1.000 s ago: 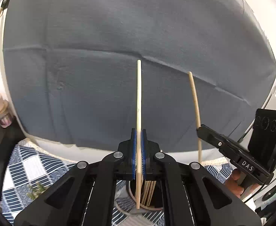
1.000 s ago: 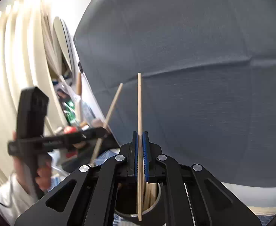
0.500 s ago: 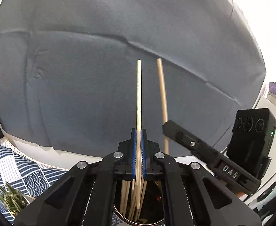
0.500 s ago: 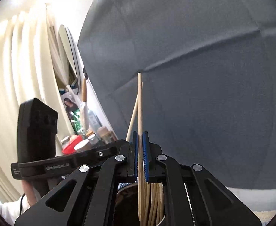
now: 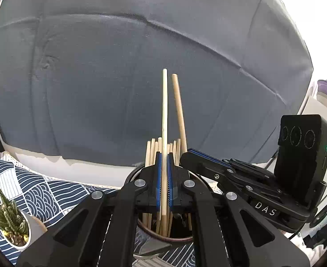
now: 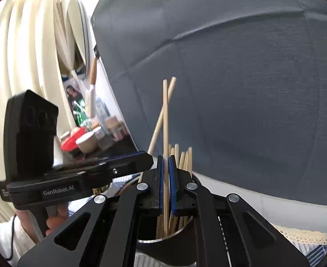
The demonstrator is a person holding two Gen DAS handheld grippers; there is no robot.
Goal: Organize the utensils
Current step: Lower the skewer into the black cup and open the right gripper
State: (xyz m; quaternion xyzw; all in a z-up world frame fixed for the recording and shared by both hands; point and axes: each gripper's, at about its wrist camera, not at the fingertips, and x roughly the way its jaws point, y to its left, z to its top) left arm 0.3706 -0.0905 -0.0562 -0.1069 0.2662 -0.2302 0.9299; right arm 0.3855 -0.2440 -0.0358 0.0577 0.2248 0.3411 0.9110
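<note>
Left wrist view, left to right. A small potted succulent [image 5: 8,220] stands at the lower left on a blue wave-patterned cloth [image 5: 41,191], its pot cut off by the frame edge. At centre the left gripper [image 5: 163,166] is clamped on a pale chopstick [image 5: 164,111], long axis near vertical, upper end pointing up against the grey backdrop [image 5: 119,66]. Its lower end sits inside the dark round holder [image 5: 141,228], among the bundle of chopsticks [image 5: 152,151] standing there. Most of the holder is hidden behind the gripper body. Just to the right, the right gripper [image 5: 185,155] reaches in from the side, closed on a second chopstick [image 5: 178,106], which leans slightly left at the top. The point where its pads meet the stick is hard to make out.

Right wrist view, left to right. A hand [image 6: 52,220], partly hidden, holds the left gripper's handle [image 6: 41,213]. At centre the second chopstick [image 6: 165,115] stands upright between blue pads [image 6: 173,184], crossing the pale chopstick [image 6: 159,124], which leans right. The holder's [image 6: 163,242] base is cut off below.
</note>
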